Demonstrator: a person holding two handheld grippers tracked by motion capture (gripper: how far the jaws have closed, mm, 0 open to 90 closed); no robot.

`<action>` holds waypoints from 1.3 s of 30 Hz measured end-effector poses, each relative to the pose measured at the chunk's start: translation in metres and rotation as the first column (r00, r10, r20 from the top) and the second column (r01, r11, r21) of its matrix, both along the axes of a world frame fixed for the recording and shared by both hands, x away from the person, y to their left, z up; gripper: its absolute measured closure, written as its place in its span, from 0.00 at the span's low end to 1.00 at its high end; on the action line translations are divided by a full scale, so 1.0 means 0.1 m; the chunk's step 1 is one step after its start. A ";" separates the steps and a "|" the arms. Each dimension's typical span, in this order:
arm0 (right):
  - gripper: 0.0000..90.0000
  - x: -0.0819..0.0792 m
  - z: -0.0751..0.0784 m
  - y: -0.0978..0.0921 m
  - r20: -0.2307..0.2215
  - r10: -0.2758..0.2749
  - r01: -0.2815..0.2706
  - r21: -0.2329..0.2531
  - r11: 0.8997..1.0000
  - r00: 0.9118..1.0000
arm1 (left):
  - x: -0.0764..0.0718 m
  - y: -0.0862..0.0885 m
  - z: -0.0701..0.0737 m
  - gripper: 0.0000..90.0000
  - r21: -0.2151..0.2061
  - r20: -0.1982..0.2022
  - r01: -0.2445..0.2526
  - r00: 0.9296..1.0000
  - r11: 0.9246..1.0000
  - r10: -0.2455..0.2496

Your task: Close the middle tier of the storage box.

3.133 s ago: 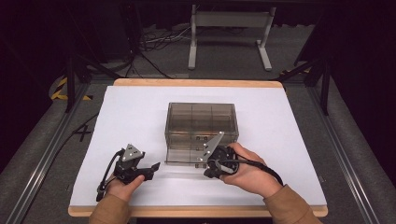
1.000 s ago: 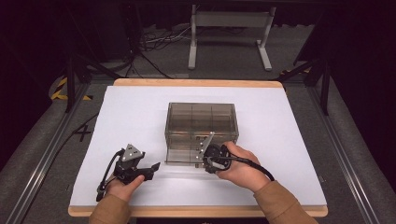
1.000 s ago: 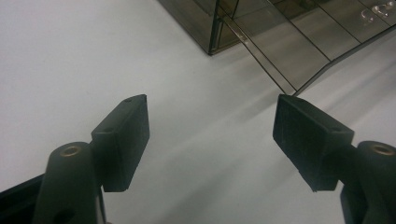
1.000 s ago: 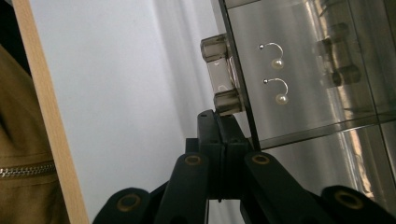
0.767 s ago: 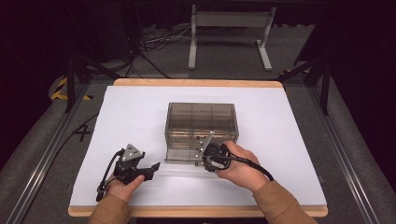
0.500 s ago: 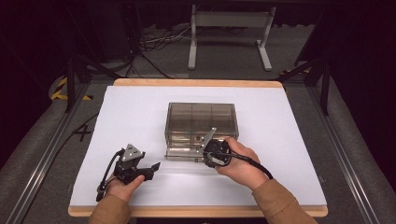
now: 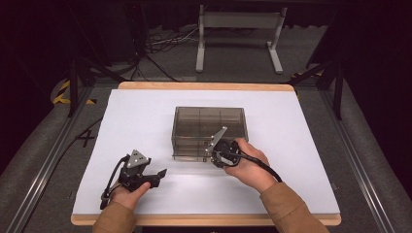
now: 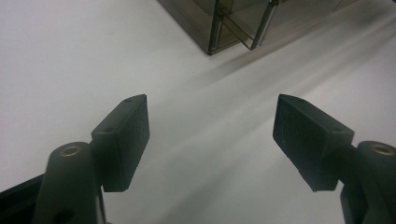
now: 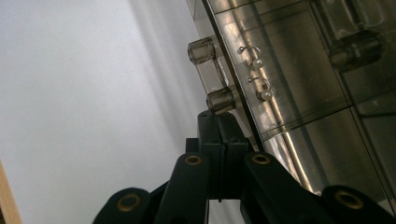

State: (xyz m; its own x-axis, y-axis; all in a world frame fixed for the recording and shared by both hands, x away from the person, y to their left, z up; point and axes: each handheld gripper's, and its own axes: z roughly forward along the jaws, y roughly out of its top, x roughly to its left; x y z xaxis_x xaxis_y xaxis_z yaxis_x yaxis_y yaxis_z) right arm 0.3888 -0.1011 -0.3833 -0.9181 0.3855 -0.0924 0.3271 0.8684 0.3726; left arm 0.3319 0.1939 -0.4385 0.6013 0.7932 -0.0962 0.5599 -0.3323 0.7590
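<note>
A smoky see-through drawer box [image 7: 209, 121] stands mid-table. My right gripper [image 7: 214, 154] is at its front face, held by a hand in a tan sleeve. In the right gripper view the jaws [image 9: 218, 123] are shut tight with nothing between them, and their tip touches the lower post of the clear drawer handle [image 9: 208, 70]. Behind the drawer front [image 9: 299, 70] lie two small pearl earrings [image 9: 261, 79]. My left gripper [image 7: 159, 175] rests on the white table at the front left, open and empty [image 8: 210, 135], with a corner of the box [image 8: 224, 23] far ahead.
The white tabletop [image 7: 291, 126] has a wooden edge [image 7: 204, 219] along the front. Dark floor, cables and a metal stand [image 7: 238, 29] lie beyond the far edge. Rails [image 7: 43, 170] run along both sides.
The right gripper has moved forward and up against the box front, its tip now at the drawer handle. The left gripper has stayed put.
</note>
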 end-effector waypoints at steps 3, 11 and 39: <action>1.00 0.02 0.00 0.00 0.009 -0.005 0.005 0.001 1.000 1.000 | 0.00 0.00 0.00 0.31 0.000 0.000 0.000 1.000 1.000 0.000; 1.00 0.08 -0.02 -0.03 0.039 -0.034 0.033 0.016 0.999 0.999 | 0.00 0.00 0.00 0.31 -0.002 0.001 0.000 1.000 1.000 0.000; 1.00 0.18 -0.09 -0.05 0.129 -0.138 0.130 0.066 0.989 0.982 | 0.00 0.00 0.00 0.31 -0.002 0.000 0.001 1.000 1.000 -0.001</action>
